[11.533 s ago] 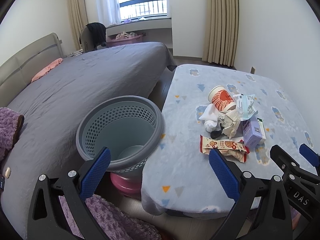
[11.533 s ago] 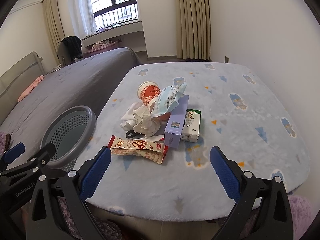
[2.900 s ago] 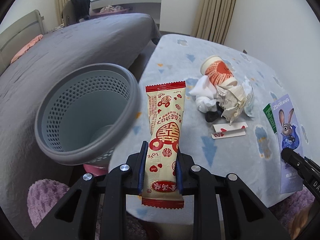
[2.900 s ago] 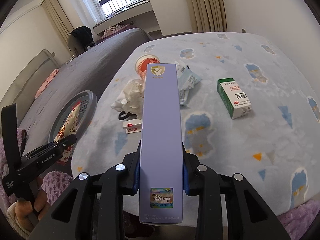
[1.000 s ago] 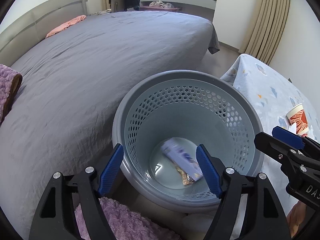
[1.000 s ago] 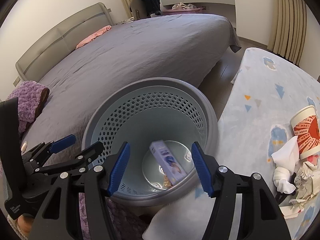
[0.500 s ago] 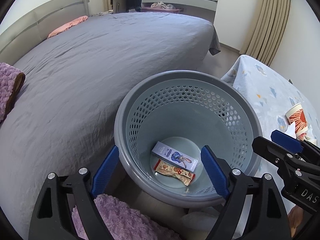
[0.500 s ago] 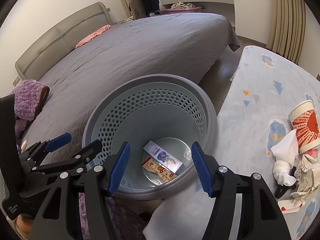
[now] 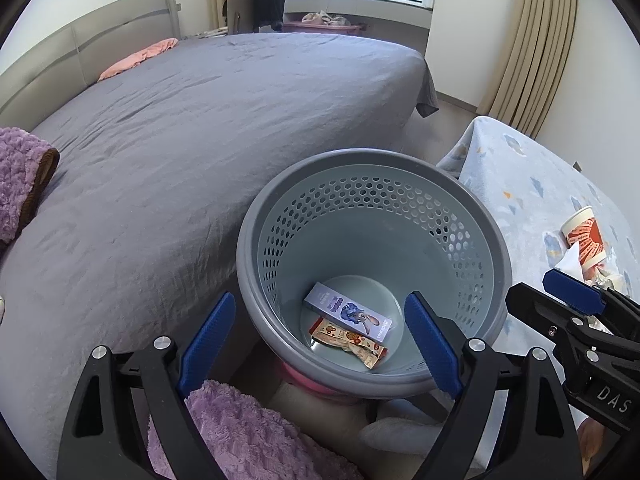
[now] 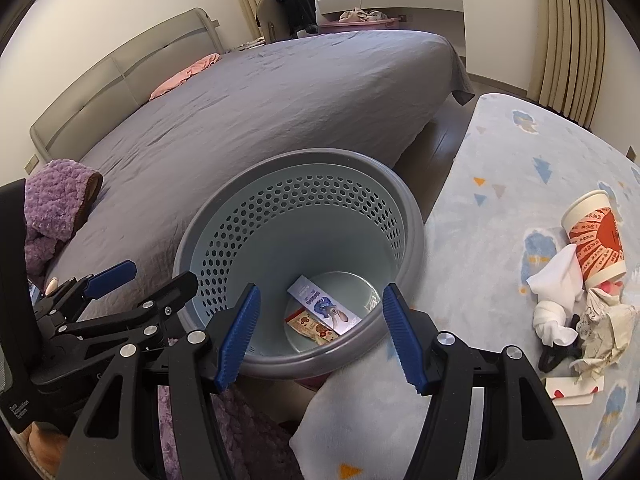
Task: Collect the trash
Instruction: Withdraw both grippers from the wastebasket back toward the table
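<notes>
We start at the far left, w/ a fuzzy purple blanket lying on the wide grey bed, a pink pillow up near its headboard.

Next comes our left tool, held over the near rim of the round grey-blue perforated plastic bin. Its blue pads stand wide apart; the jaws have just been opening, and nothing is between them.

Inside the bin, flat on the bottom, lie two pieces of trash: a long lilac carton w/ a cartoon rabbit print and, just beside it on the near side, a cream-and-red snack wrapper. The carton seems to overlap the wrapper's edge, tho we can't be sure thru the fisheye.

Our right tool hangs over the same bin, pads apart and empty, about half as wide as the left.

Right of the bin is the pale blue cloth-covered surface w/ cloud and triangle prints. On it, well apart from the bin, the rest of the trash sits in a cluster: a tipped red-and-white paper cup, a knotted white tissue wad, crumpled printed paper and a small white card w/ red hearts.
</notes>
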The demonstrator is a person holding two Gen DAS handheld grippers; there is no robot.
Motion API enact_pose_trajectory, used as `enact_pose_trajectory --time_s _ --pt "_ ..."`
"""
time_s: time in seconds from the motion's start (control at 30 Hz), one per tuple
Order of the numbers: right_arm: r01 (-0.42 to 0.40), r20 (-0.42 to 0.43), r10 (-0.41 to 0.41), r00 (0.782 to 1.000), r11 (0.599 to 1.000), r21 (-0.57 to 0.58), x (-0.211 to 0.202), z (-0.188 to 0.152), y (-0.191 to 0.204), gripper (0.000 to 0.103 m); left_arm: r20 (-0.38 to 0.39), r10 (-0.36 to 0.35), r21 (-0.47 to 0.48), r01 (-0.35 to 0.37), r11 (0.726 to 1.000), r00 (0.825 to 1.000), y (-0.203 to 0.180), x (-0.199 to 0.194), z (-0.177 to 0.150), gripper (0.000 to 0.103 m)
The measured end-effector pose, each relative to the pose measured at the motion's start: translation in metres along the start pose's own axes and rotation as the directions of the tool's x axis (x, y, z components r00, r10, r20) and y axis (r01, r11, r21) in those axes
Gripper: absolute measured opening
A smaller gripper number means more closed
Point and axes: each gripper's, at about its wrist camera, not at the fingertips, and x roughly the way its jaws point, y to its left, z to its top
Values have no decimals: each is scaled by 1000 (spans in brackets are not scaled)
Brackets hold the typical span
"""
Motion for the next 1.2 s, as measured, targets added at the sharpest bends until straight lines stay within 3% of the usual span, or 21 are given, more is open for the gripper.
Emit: enact_pose_trajectory --time_s 0.73,1.2 --pt "59 66 -63 996 997 53 -69 -39 -12 61 44 -74 59 71 996 996 -30 -54 -23 87" --pt "106 102 -121 987 985 138 -119 -78 -47 61 44 -135 130 129 983 990 -72 -78 -46 89"
